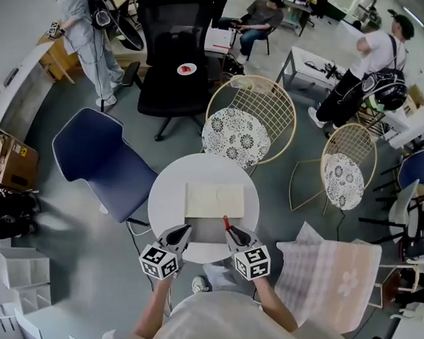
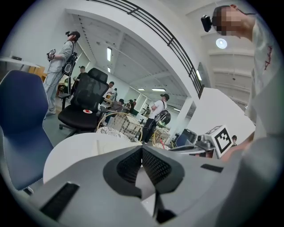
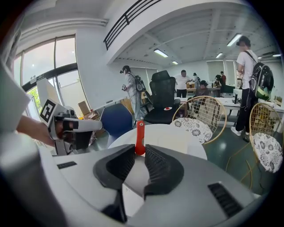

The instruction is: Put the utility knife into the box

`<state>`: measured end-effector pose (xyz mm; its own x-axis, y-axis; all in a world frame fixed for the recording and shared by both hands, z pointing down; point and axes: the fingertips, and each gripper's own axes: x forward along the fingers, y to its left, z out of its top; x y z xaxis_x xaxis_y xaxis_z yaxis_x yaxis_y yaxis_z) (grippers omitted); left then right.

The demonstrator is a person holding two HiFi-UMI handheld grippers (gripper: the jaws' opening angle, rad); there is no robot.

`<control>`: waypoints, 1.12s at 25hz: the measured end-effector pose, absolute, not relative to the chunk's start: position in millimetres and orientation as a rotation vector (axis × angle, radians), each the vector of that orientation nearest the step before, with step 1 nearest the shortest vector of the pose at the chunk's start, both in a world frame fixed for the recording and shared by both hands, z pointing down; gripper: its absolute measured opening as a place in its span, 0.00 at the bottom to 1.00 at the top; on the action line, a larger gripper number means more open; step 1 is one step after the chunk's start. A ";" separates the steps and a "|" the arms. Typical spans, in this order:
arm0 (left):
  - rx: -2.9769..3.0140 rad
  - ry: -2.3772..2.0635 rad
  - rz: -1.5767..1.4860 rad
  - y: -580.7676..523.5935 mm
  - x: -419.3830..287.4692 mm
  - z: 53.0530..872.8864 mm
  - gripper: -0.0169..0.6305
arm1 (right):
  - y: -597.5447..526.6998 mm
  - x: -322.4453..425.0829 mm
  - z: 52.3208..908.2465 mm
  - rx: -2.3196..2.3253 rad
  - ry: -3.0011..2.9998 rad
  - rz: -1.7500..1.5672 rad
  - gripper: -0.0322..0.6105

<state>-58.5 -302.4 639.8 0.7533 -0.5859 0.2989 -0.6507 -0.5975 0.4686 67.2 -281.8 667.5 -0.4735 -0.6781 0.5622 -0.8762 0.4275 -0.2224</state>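
table (image 1: 166, 202): round, white, sits right under the head camera
chairs: blue chair (image 1: 101, 162) off to the table's left, wire chair (image 1: 264, 111) with a lacy round cushion just behind the table
box (image 1: 214, 201): flat cream thing lying about mid-table, long side facing the person
left gripper (image 1: 182, 233): over the near edge of the table, jaws pressed together with nothing in them, just beside the other one
right gripper (image 1: 232, 233): also over the near edge, jaws only a little apart and clamped on the knife
utility knife (image 1: 226, 222): red, pinched between the right gripper's pads, sticking out forward past the jaw tips, free end right at the box's near edge, so not in the box yet
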 end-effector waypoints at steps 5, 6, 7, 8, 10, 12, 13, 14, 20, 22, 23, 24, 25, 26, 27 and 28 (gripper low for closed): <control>2.341 -0.914 0.177 -293.0 -64.3 657.1 0.04 | -271.2 63.2 686.8 1.295 -2.258 0.744 0.17; 2.332 -0.912 0.180 -290.8 -65.2 660.9 0.04 | -269.1 63.2 690.9 1.290 -2.250 0.752 0.17; 2.323 -0.911 0.185 -288.4 -66.3 664.7 0.04 | -266.9 63.0 694.7 1.287 -2.242 0.762 0.17; 2.316 -0.910 0.192 -285.8 -67.5 667.8 0.04 | -264.3 62.7 698.1 1.284 -2.235 0.774 0.17; 2.308 -0.908 0.202 -282.7 -68.3 671.8 0.04 | -259.9 62.9 703.8 1.279 -2.225 0.795 0.17; 2.307 -0.906 0.200 -283.3 -65.7 673.9 0.04 | -258.1 66.2 708.8 1.273 -2.215 0.803 0.17; 2.305 -0.904 0.199 -283.6 -64.0 675.1 0.04 | -257.7 68.2 711.4 1.268 -2.209 0.802 0.17; 2.302 -0.902 0.198 -283.3 -62.8 676.5 0.04 | -257.1 69.7 714.2 1.260 -2.202 0.800 0.17; 2.283 -0.908 0.196 -280.8 -61.8 680.9 0.04 | -254.2 72.7 729.0 1.148 -2.169 0.727 0.17; 2.281 -0.914 0.194 -280.6 -62.6 680.3 0.04 | -253.6 72.2 733.8 1.086 -2.160 0.668 0.17; 2.280 -0.918 0.192 -280.4 -63.4 679.9 0.04 | -253.0 71.1 736.1 1.048 -2.155 0.635 0.17; 2.279 -0.921 0.190 -280.0 -64.2 679.6 0.04 | -252.0 69.4 737.9 1.004 -2.151 0.600 0.17; 2.277 -0.925 0.189 -279.4 -65.1 679.3 0.04 | -250.9 67.3 739.3 0.953 -2.145 0.559 0.17; 2.276 -0.927 0.187 -278.9 -66.2 679.2 0.04 | -250.0 65.2 740.6 0.897 -2.135 0.507 0.17; 2.274 -0.929 0.186 -278.4 -67.4 679.3 0.04 | -249.3 63.0 742.3 0.838 -2.122 0.442 0.17; 2.272 -0.931 0.186 -278.0 -68.5 679.6 0.04 | -248.8 60.9 744.7 0.778 -2.106 0.370 0.17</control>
